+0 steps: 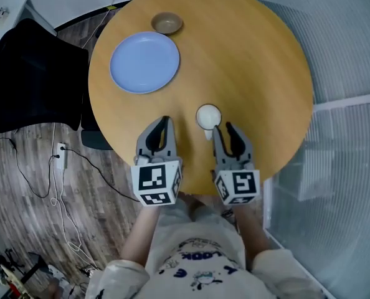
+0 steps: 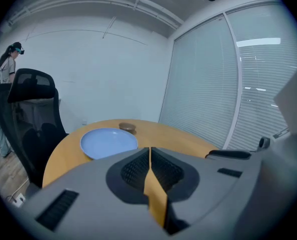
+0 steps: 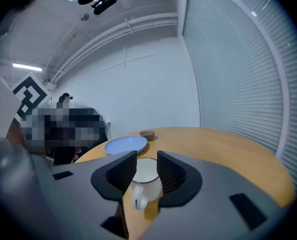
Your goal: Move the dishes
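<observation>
A white cup (image 1: 208,116) stands near the front of the round wooden table (image 1: 260,61), its handle turned toward me. My right gripper (image 1: 223,128) is open just behind it. In the right gripper view the cup (image 3: 146,172) shows through the gap of the right gripper (image 3: 147,156) and its handle lies between the jaws, untouched. My left gripper (image 1: 166,122) hovers shut and empty left of the cup, its jaws meeting at the left gripper (image 2: 149,149) tips. A blue plate (image 1: 144,61) and a small brown bowl (image 1: 167,22) sit at the far left.
A black office chair (image 1: 35,73) stands against the table's left side. Cables and a power strip (image 1: 60,156) lie on the wood floor. Window blinds (image 2: 223,84) run along the right. A person (image 2: 8,64) stands far off by the wall.
</observation>
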`<state>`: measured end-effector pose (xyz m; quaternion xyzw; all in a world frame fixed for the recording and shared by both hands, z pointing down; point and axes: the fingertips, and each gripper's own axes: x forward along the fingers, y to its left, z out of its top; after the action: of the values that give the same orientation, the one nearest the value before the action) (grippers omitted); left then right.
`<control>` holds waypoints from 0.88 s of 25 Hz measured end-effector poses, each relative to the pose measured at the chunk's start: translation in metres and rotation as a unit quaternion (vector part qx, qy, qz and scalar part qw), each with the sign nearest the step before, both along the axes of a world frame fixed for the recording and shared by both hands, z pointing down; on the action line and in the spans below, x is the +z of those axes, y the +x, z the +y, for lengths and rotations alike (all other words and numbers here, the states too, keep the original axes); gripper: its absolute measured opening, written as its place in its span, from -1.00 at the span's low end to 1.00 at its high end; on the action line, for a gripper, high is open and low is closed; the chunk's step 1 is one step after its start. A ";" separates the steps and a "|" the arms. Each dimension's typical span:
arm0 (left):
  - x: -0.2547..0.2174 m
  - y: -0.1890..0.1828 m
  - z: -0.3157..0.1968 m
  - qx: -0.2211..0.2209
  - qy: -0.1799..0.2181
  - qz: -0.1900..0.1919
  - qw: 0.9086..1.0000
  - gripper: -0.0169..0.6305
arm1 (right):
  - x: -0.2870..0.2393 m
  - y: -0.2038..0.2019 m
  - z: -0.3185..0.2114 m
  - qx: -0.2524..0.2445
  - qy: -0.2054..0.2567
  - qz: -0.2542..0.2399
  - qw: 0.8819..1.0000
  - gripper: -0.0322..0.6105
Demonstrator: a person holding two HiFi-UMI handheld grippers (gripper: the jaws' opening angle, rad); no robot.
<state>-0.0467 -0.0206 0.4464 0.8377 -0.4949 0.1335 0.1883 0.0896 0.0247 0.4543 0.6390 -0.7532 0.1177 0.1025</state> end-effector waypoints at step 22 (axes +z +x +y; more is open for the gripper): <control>0.064 -0.007 0.069 -0.002 -0.061 -0.003 0.998 -0.91 | 0.085 -0.020 0.009 0.044 -0.010 0.024 0.999 -0.69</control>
<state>-0.0535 0.0486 0.5102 0.8231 -0.4884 0.1656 0.2378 0.0697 0.0339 0.5395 0.6728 -0.7208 0.1141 0.1212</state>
